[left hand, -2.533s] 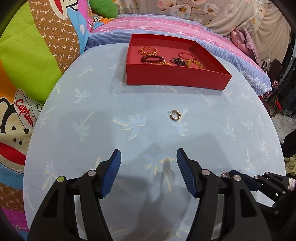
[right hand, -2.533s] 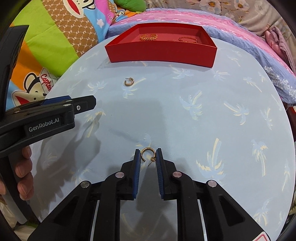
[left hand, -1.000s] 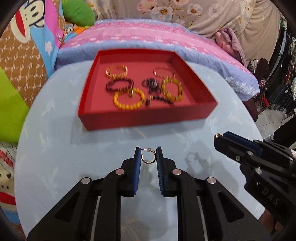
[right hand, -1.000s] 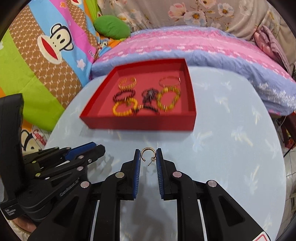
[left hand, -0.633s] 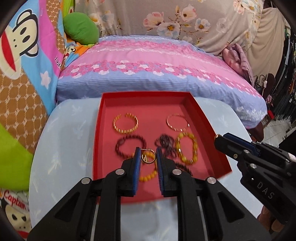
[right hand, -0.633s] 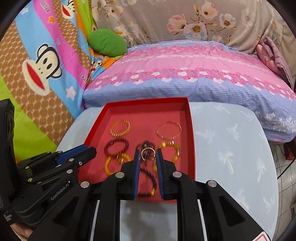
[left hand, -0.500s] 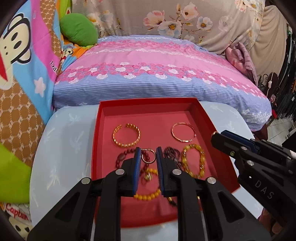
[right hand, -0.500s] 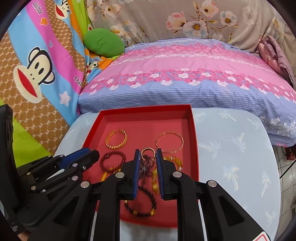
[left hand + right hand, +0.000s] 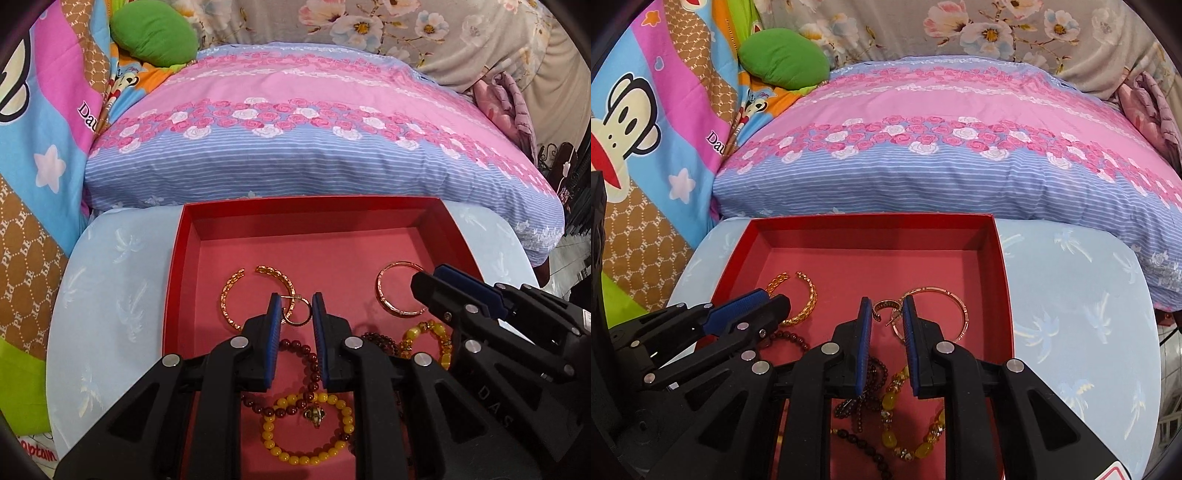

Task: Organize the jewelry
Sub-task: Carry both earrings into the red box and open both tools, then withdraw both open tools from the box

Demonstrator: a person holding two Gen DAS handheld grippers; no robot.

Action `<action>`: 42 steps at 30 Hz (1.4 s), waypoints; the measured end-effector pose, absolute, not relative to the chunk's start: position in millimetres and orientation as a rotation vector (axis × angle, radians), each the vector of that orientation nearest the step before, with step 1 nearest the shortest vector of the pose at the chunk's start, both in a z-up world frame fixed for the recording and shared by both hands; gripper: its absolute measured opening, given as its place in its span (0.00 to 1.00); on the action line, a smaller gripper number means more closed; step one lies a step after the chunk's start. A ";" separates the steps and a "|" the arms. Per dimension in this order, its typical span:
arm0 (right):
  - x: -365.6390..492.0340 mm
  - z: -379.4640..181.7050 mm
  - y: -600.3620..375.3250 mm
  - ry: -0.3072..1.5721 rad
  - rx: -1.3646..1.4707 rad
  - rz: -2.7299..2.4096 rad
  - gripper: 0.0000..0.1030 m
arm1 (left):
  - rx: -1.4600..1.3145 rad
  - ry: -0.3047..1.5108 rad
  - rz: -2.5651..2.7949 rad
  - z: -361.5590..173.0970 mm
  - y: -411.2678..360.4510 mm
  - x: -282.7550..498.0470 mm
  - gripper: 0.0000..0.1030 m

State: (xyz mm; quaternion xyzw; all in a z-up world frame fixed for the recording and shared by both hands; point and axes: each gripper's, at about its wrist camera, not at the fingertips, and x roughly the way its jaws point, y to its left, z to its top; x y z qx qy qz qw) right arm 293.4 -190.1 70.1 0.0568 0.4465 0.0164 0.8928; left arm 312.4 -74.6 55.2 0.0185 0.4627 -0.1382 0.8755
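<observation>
A thin gold hoop earring point(image 9: 297, 312) is pinched between the narrow blue pads of the left gripper point(image 9: 295, 308), held above the red tray point(image 9: 173, 277) near the tray's middle. A second hoop earring point(image 9: 884, 308), broader and with a post pointing down, is clamped in the same way by the right gripper point(image 9: 885, 308), also over the tray floor.

Around them, inside the tray, an open gold cuff bangle point(image 9: 229, 295) lies at ten o'clock from the left gripper's tips, and a rose-gold bangle point(image 9: 386, 299) at three o'clock, partly hidden by the right gripper's finger. Toward six o'clock a dark red bead bracelet point(image 9: 310, 365) and a yellow bead bracelet point(image 9: 306, 458) with a small charm are overlapped; an amber bead bracelet point(image 9: 428, 332) lies at four o'clock. Much of the lower tray is covered by the black gripper frames. The tray rests on a pale blue table point(image 9: 110, 277) with a palm-tree print; a pink and blue floral pillow point(image 9: 314, 129) is seen at twelve o'clock, a green cushion point(image 9: 153, 31) at eleven o'clock.

Compared with a second ago, when both earrings were held over the bare table short of the tray, both have been carried over the tray's near wall. The grip of each gripper is unchanged.
</observation>
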 end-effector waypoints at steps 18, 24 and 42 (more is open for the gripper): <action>257.3 88.4 -205.1 0.883 0.111 -0.081 0.67 | 0.031 0.930 -0.164 67.7 -52.7 285.4 0.74; 227.0 101.4 -201.6 0.858 0.077 -0.103 0.77 | 0.035 0.909 -0.153 78.4 -47.3 258.0 0.79; 139.7 99.6 -184.9 0.862 0.039 -0.119 0.82 | 0.034 0.887 -0.093 73.0 -32.4 172.6 0.89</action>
